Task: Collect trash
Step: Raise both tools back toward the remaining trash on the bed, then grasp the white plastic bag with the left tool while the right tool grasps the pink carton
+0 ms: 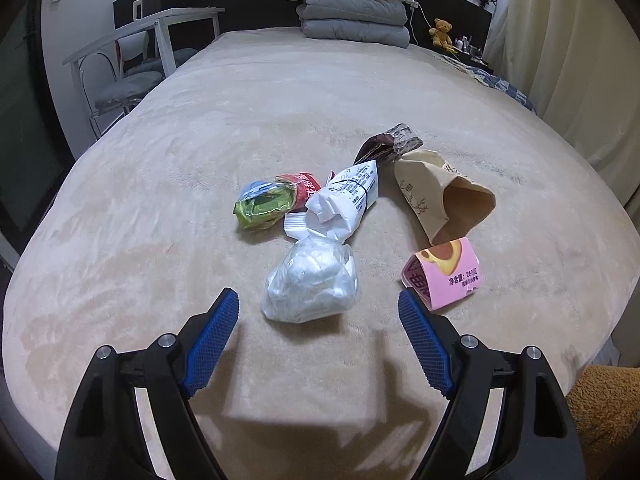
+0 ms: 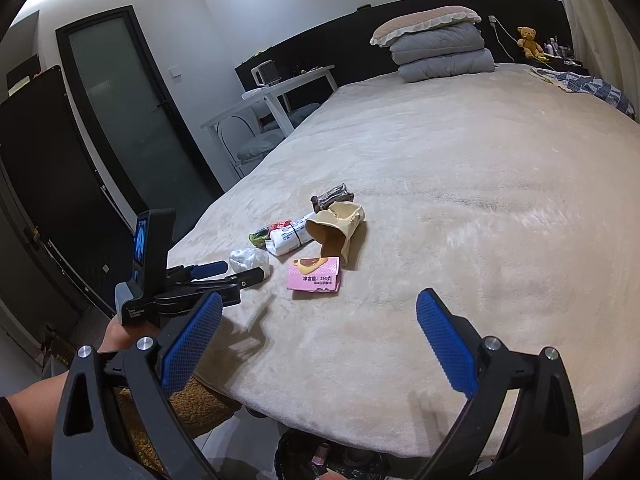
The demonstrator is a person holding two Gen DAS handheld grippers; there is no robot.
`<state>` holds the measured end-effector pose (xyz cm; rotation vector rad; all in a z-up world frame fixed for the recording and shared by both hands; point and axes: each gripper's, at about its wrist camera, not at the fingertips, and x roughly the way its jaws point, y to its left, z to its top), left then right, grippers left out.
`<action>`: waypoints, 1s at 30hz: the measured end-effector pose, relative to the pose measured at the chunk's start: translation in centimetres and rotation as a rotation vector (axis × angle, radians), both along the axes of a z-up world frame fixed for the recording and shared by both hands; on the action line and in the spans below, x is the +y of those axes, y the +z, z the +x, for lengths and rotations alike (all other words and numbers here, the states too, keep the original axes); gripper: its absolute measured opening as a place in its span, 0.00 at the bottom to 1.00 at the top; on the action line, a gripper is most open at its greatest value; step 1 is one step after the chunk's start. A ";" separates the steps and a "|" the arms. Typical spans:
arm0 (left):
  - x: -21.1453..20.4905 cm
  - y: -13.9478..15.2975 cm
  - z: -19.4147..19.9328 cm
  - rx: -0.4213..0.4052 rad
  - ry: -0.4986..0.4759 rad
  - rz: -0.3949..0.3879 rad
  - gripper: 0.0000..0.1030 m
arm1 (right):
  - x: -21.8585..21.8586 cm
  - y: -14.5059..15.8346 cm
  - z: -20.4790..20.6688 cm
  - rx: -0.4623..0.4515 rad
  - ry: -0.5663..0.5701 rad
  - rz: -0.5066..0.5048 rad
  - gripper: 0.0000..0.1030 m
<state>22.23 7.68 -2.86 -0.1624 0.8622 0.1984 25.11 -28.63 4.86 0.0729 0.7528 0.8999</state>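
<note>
Trash lies in a cluster on the beige bed [image 1: 200, 128]: a crumpled clear plastic bag [image 1: 310, 280], a white printed wrapper [image 1: 348, 196], a green and red wrapper [image 1: 264, 204], a dark brown wrapper [image 1: 388, 146], a tan paper bag [image 1: 444, 200] and a pink carton [image 1: 444, 272]. My left gripper [image 1: 318, 296] is open, with the clear bag just ahead between its blue pads and untouched. The right wrist view shows the left gripper [image 2: 240, 271] beside the clear bag [image 2: 248, 258]. My right gripper [image 2: 320, 298] is open and empty over the bed's near edge, short of the pink carton [image 2: 316, 274].
A dark-lined bin [image 2: 328, 456] stands on the floor below the bed's edge. Folded grey quilts and a pillow [image 1: 352, 16] sit at the headboard. A white table with chairs [image 1: 136, 52] stands left of the bed, and a brown rug [image 1: 608, 408] lies on the floor.
</note>
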 end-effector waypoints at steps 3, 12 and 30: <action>-0.1 -0.3 1.0 0.020 -0.012 0.018 0.65 | -0.2 -0.3 0.4 0.015 -0.008 -0.004 0.94; 0.7 -0.4 1.2 0.013 0.007 -0.008 0.43 | 1.0 -1.3 0.8 0.027 -0.018 -0.046 0.94; 2.1 3.8 -5.1 -0.142 -0.023 -0.079 0.43 | 9.4 -5.9 4.4 0.109 -0.027 -0.184 0.94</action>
